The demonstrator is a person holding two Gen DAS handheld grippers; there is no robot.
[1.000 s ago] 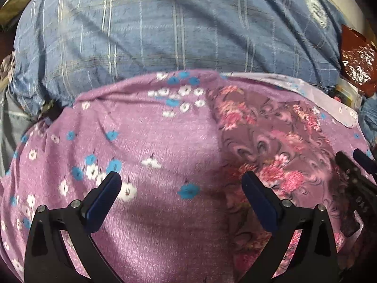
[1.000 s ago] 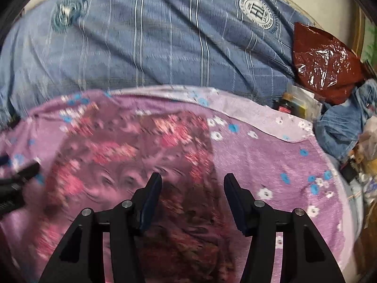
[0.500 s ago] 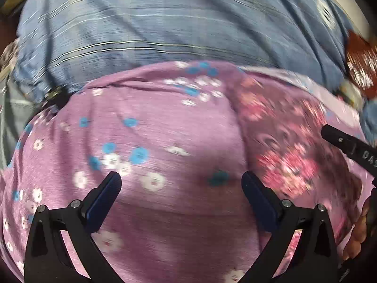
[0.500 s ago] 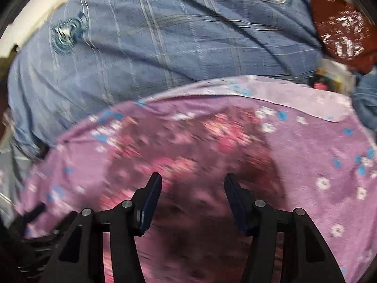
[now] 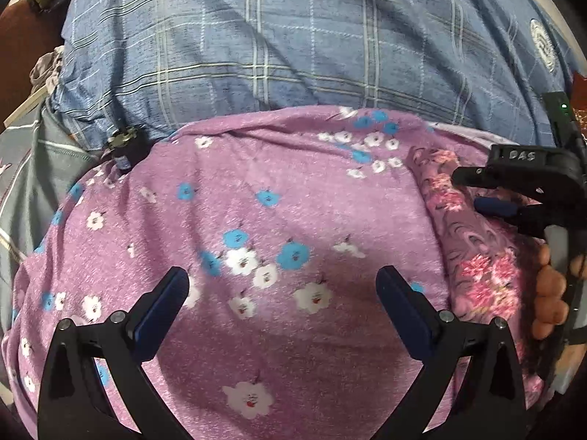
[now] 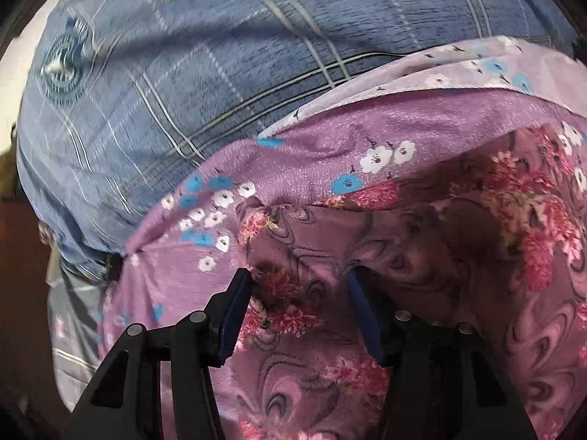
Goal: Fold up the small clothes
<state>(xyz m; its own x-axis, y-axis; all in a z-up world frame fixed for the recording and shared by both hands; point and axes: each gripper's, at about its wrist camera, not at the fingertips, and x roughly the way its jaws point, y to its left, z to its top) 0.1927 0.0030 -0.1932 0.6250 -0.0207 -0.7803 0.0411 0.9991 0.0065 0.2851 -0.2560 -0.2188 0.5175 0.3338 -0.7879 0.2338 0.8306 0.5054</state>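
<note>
A mauve garment with pink flowers [image 6: 440, 238] lies on a wider purple cloth with white and blue flowers [image 6: 312, 154]. My right gripper [image 6: 299, 277] is down at the garment's left edge. Its jaws are closing, a raised fold of the garment is between them, and the pads are not clamped on it. In the left wrist view that gripper [image 5: 469, 190] comes in from the right over the mauve garment [image 5: 477, 256], with the person's fingers [image 5: 550, 293] on its handle. My left gripper [image 5: 282, 275] hovers wide open above the purple cloth [image 5: 256, 220] with nothing between its fingers.
A blue checked sheet [image 5: 293, 44] covers the surface behind the cloths. A small dark object [image 5: 124, 146] sits at the purple cloth's far left corner. Grey striped fabric [image 5: 22, 183] lies to the left. A red-brown bag [image 5: 579, 88] shows at the right edge.
My right gripper swung left and down, rolling, to the mauve garment's left edge, and its jaws narrowed a little. My left gripper slid left over the purple cloth and stayed open.
</note>
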